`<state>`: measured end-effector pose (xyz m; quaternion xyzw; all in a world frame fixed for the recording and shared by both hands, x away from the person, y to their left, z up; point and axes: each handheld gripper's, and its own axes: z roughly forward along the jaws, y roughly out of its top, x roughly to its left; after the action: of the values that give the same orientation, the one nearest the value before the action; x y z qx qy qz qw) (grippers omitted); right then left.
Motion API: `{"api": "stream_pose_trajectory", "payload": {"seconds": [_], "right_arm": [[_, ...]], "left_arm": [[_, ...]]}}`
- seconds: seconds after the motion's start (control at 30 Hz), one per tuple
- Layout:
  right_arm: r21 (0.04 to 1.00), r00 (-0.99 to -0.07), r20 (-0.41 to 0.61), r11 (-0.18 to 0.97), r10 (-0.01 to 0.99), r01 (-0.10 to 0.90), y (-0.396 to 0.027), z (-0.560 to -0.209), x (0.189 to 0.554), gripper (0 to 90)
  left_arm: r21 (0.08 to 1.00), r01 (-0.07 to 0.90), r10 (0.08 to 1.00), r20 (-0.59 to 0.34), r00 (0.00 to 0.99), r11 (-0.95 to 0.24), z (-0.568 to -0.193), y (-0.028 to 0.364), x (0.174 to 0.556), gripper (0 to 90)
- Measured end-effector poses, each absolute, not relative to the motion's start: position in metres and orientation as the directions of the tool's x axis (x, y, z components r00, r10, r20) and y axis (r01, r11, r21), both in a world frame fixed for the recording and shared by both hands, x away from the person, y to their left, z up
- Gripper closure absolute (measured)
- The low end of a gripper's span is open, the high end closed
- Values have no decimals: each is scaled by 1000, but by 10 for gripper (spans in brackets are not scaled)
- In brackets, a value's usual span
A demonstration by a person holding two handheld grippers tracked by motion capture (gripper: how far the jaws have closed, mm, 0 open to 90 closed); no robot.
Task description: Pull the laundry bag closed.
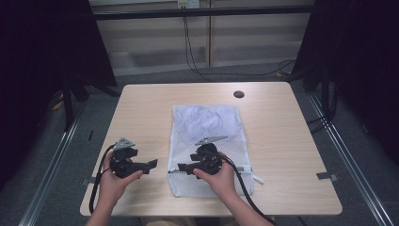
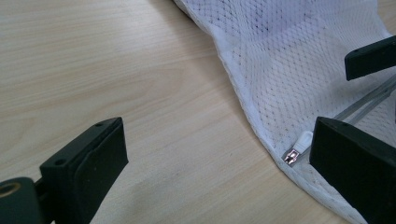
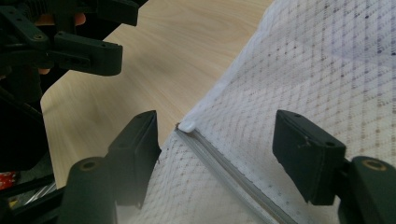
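A white mesh bag (image 1: 207,132) lies flat in the middle of the wooden table (image 1: 141,108), with pale cloth bunched inside its far half. Its zipper (image 3: 224,163) runs along the near end, and the white pull (image 3: 188,126) sits at the bag's left corner. My right gripper (image 3: 217,140) hovers over that corner, open, one jaw on each side of the zipper line and neither pressing. The left gripper (image 2: 219,140) stands open over bare wood just left of the bag, with the pull (image 2: 299,147) beside its right jaw. In the high view the left gripper (image 1: 151,165) and right gripper (image 1: 181,168) point at each other.
A small black round cap (image 1: 239,94) sits near the table's far edge. Grey tabs (image 1: 327,176) stick out at the table's sides. Cables (image 1: 197,66) trail on the floor behind, and dark curtains and metal rails flank the table.
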<state>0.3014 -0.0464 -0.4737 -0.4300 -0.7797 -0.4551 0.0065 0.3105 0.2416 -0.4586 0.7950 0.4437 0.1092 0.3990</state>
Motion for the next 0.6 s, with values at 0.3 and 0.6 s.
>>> {"api": "stream_pose_trajectory", "payload": {"seconds": [0.3,0.6], "right_arm": [[688,-626,428,214,652,694,-37,-477,302,358],[667,-617,444,220,649,711,-30,-479,304,397]], "left_arm": [[731,617,795,-175,581,-290,-458,244,311,39],[730,617,793,-175,583,-293,-458,244,310,39]]}}
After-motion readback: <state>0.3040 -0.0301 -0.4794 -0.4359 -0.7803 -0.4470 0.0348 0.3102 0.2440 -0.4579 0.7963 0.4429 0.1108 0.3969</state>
